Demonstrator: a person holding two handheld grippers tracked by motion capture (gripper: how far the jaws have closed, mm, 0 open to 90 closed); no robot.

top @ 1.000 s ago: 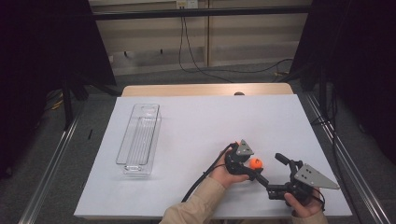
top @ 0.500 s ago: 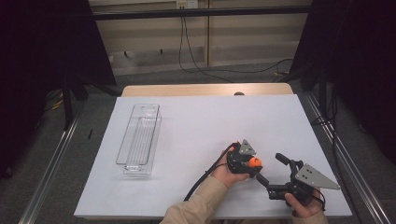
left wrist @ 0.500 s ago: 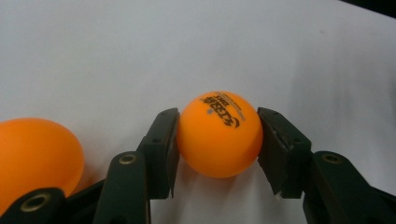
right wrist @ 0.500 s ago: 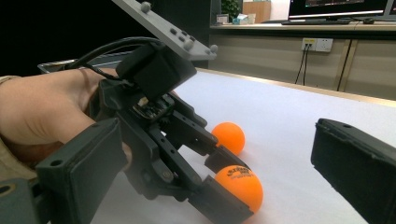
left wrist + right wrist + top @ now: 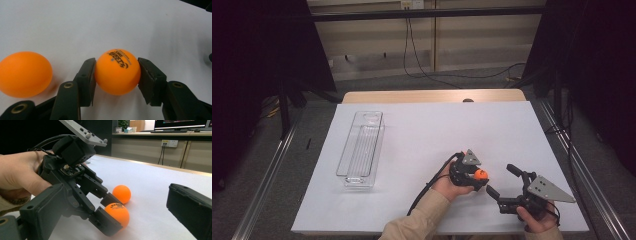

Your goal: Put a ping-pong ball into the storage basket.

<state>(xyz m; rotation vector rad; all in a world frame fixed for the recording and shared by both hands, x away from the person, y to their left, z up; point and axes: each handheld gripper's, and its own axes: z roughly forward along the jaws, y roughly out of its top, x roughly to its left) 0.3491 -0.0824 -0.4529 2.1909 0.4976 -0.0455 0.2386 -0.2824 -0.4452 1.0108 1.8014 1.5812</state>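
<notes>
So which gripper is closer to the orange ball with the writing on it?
Left. The left gripper has its pads pressed on both sides of the printed ball. The right gripper sits beside it, apart, jaws open.

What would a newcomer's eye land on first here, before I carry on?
The printed orange ball, clamped between the left gripper jaws low on the white table. A second orange ball lies loose just beside it. Far left, a clear tray stands apart from both.
</notes>
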